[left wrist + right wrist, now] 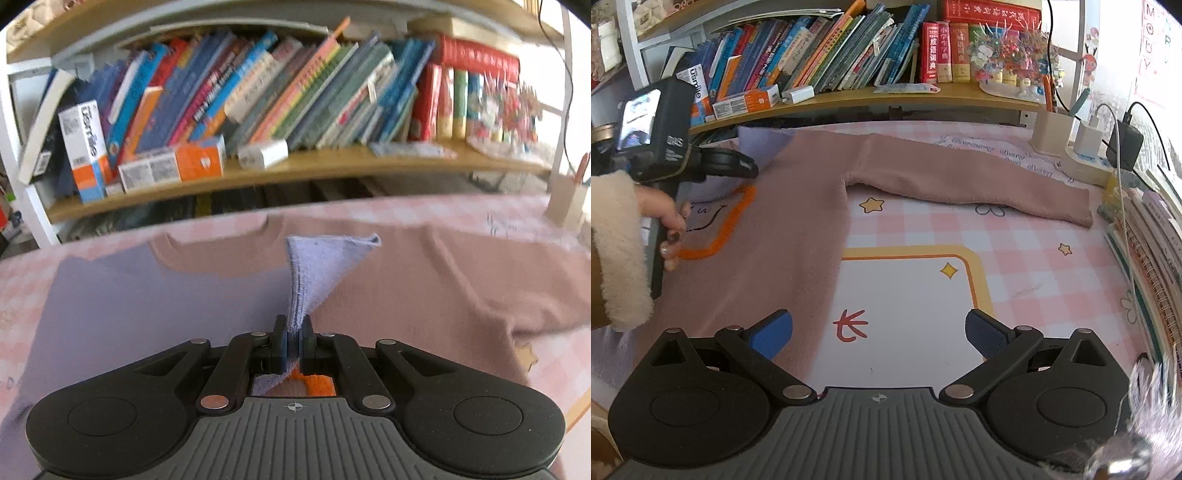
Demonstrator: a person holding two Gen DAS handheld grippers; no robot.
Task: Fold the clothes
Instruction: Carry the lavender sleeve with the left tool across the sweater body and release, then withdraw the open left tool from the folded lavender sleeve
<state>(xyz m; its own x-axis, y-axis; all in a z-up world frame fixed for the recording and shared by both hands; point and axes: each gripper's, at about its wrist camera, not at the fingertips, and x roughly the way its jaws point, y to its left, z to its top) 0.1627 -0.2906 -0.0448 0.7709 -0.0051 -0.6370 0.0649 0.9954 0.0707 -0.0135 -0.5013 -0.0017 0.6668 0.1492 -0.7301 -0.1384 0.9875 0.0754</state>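
Two grippers are seen over a pink checked counter (916, 229). The left gripper (294, 334) has its fingers clamped on a lavender cuff (325, 269), lifted above a pink sweater (424, 280) that is spread flat on the counter, neckline to the far side. The sweater's left part appears lavender. The right gripper (879, 332) is held with fingers wide, nothing between them, over the sweater's right edge and bare counter. One sleeve (971, 177) is stretched to the right, its cuff ending just beside stacked notebooks (1148, 243). A hand (665, 218) with a fluffy cuff is seen at left on the other gripper's handle. A bookshelf (871, 98) crammed with books runs along the far edge; a power strip (1086, 162) with chargers and a pen holder (1051, 129) crowd the far right corner.
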